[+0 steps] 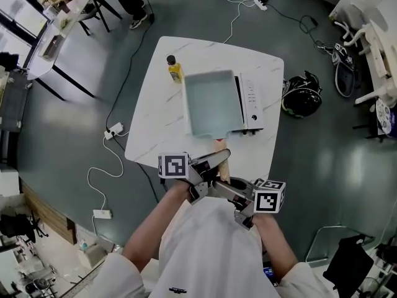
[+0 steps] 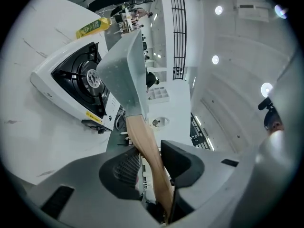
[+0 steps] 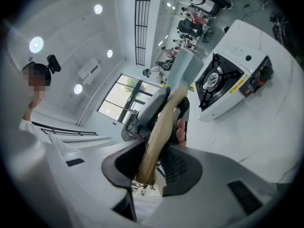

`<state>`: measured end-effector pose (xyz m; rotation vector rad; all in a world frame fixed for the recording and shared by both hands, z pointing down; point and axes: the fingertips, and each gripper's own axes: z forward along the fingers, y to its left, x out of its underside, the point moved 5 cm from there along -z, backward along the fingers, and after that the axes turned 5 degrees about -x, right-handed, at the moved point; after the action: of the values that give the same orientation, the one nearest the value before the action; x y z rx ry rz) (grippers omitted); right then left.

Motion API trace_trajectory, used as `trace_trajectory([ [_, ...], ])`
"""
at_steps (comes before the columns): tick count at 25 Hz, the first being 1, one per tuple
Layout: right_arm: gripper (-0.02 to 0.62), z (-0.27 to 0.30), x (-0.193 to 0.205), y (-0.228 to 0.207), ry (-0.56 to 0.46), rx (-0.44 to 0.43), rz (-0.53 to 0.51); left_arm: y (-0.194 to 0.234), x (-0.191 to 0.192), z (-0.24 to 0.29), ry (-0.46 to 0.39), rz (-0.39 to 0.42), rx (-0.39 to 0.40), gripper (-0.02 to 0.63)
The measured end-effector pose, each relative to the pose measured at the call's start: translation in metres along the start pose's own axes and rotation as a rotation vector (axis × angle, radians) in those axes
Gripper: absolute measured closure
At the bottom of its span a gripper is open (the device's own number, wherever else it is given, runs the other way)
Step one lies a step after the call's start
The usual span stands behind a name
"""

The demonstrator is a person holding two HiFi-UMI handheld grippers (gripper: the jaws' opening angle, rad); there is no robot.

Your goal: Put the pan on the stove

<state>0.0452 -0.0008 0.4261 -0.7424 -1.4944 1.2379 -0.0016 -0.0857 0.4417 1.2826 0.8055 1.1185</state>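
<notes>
The pale grey square metal pan (image 1: 211,101) hangs in the air over the white single-burner gas stove (image 1: 251,104), not yet set down. In the left gripper view it is tipped, and the black burner grate (image 2: 80,75) beside it lies uncovered.

Both claws are clenched on the pan's long wooden handle (image 1: 221,160). The left claw (image 2: 149,160) grips it on the stove side, and the right claw (image 3: 154,160) grips it near the butt end, away from the stove. The handle crosses each pair of pads at a slant.

- **Level first.** With so long a lever, the right claw should act as the counterweight and press the butt down while the left claw steers. The pan's base should be flat before it descends.
- **Centre over the grate.** The base should sit square on all the grate prongs, with the handle pointing away from the stove towards the person.
- **Mind the neighbour.** A yellow bottle (image 1: 175,70) stands on the white marble-patterned tabletop (image 1: 155,123) just beyond the stove's far left corner. The pan's far edge should stay clear of it.
- **Lower straight down.** Neither grip should loosen until the pan looks seated, since a slanted hold may let the handle twist.
</notes>
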Motion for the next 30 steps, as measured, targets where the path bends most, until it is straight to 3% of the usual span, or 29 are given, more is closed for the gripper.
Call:
trace_trajectory([
  [12, 0.488, 0.024, -0.036, -0.075, -0.025, 0.011, 0.031, 0.068, -0.051, 0.028, 0.018, -0.014, -0.004, 0.469],
  [25, 0.489, 0.029, -0.038, -0.116, -0.065, 0.007, 0.06, 0.105, -0.06, 0.042, 0.039, -0.018, -0.013, 0.465],
  [30, 0.499, 0.027, -0.033, -0.127, -0.083, 0.012, 0.129, 0.114, -0.057, 0.045, 0.041, -0.031, -0.027, 0.465],
])
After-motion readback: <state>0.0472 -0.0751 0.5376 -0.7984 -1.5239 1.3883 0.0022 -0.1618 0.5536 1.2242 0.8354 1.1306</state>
